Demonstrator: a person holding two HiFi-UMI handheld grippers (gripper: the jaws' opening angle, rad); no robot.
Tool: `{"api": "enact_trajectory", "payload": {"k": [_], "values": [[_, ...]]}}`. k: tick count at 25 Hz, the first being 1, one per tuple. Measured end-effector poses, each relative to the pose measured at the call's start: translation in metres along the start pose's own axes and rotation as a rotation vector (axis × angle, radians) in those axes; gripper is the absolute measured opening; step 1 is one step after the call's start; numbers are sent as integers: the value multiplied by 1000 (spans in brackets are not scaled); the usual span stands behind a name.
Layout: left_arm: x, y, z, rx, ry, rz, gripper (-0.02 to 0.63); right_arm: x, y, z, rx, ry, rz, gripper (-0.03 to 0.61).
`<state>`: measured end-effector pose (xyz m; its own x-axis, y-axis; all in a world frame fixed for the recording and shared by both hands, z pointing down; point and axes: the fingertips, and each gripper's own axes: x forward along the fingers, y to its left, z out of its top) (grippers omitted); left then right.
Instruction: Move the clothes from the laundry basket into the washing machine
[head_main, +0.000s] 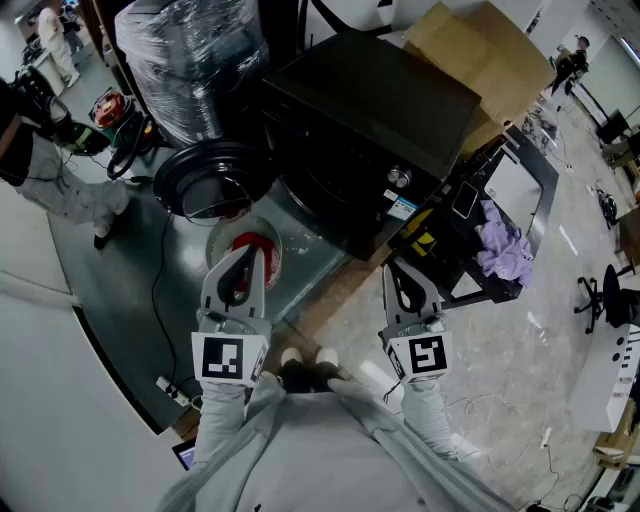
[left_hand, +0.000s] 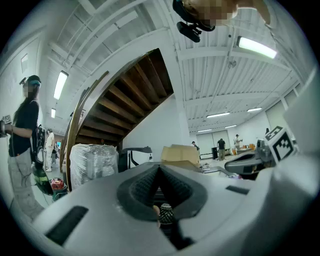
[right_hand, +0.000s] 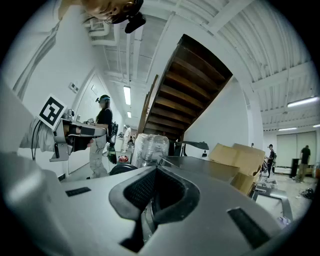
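Black washing machine (head_main: 372, 112) faces the person, round door (head_main: 188, 178) swung open leftward.

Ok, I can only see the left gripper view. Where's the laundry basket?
Observer: The head view shows it. The black-framed laundry basket stands just to the right of the big black washing machine.
Child: Is anything in it?
Observer: Yes, a crumpled lilac cloth lies inside.
Child: Is the right gripper holding something?
Observer: No. The right gripper is shut, with nothing between its jaws.
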<state>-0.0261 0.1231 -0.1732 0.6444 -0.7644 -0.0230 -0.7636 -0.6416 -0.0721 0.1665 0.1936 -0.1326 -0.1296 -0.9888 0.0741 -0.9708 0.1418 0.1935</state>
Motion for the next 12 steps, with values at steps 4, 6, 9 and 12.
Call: {"api": "enact_trajectory", "payload": {"k": [4,6,9,12], "values": [[-6,8,-1,-11,1,10,18,0,4,1,5,-5,-13,17],[-11,14,-4,-7,4,13,18,0,8,3,4,-8,-19,17],[-18,24,-9,22,-3,14,18,-1,15,-1,13,-6,-35,17],[-27,31,-13,27,-1,11,18,-3,22,-2,12,1,-48,17]]}}
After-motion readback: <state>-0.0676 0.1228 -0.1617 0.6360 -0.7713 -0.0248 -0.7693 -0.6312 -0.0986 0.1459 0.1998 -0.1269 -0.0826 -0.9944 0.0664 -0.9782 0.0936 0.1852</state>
